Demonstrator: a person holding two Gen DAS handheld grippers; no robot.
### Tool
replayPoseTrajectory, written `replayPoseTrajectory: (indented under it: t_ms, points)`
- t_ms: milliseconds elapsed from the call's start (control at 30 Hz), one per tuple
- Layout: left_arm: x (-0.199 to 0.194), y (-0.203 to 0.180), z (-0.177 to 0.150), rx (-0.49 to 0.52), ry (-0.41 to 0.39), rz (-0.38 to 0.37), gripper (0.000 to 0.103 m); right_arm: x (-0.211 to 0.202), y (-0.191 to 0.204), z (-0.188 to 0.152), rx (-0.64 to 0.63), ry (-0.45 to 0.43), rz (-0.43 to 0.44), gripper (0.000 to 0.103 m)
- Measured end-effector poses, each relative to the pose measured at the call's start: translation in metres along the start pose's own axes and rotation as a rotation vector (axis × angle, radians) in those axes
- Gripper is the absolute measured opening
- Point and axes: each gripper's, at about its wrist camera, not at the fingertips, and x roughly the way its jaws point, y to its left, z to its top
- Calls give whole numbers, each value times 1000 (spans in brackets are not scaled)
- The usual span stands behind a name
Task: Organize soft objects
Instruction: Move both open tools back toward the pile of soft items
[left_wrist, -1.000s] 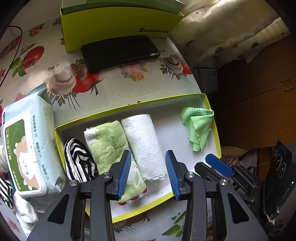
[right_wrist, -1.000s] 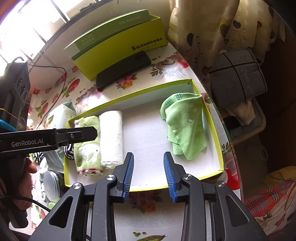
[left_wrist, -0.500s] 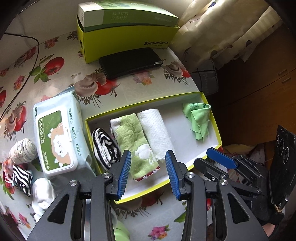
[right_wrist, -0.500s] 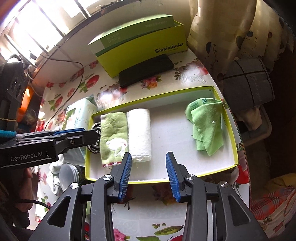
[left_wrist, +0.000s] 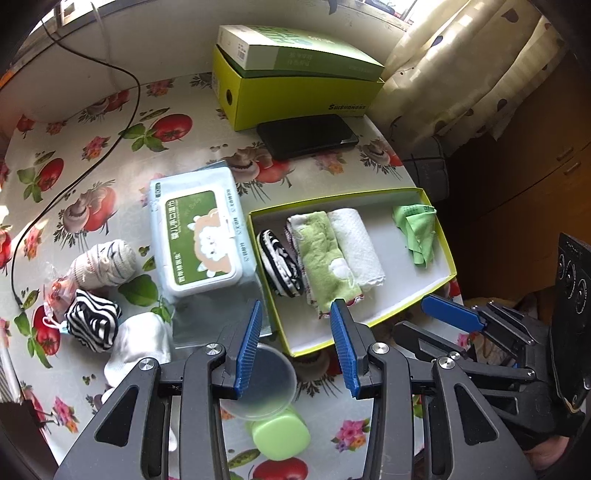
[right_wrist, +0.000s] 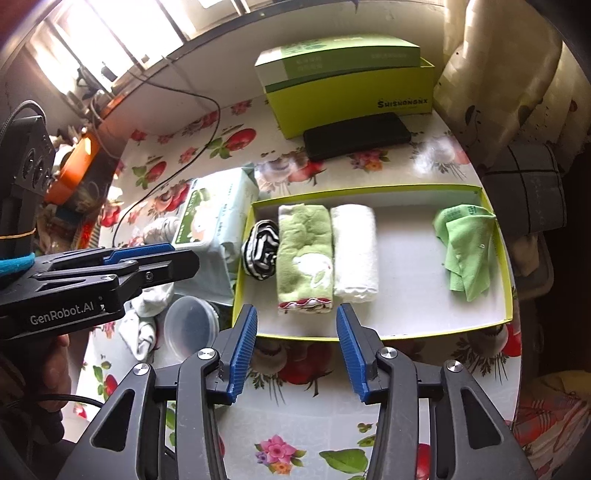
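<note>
A shallow yellow-rimmed tray (left_wrist: 448, 273) (right_wrist: 508, 317) holds a striped sock roll (left_wrist: 279, 264) (right_wrist: 260, 251), a green towel roll (left_wrist: 325, 254) (right_wrist: 304, 256), a white towel roll (left_wrist: 356, 245) (right_wrist: 354, 251) and a crumpled green cloth (left_wrist: 415, 230) (right_wrist: 467, 245). Left of the tray lie a striped sock ball (left_wrist: 92, 325), a beige rolled sock (left_wrist: 103, 264) and a white sock (left_wrist: 138, 345) (right_wrist: 149, 306). My left gripper (left_wrist: 295, 347) hangs open over the tray's near corner, holding nothing. My right gripper (right_wrist: 297, 349) is above the tray's near rim, its jaws opening, nothing between them.
A wet-wipes pack (left_wrist: 199, 238) (right_wrist: 210, 225) lies left of the tray. A yellow-green box (left_wrist: 295, 83) (right_wrist: 351, 85) and a black phone (left_wrist: 308, 134) (right_wrist: 356, 134) sit at the back. A clear lid (left_wrist: 258, 384) and a green cup (left_wrist: 280, 432) are near. A cable (left_wrist: 74, 177) crosses the table.
Both grippers have pulled back and risen from the tray, so more of the table shows. The right jaws have widened. The green cloth lies in the tray's right end throughout.
</note>
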Motion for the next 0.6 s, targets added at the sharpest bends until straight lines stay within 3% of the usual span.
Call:
replayPoseTrajectory:
  t_ms: [600]
  points:
    - [-39,58,-49,-115,-55,45,40,-2,75,-3,-147,12,43,45]
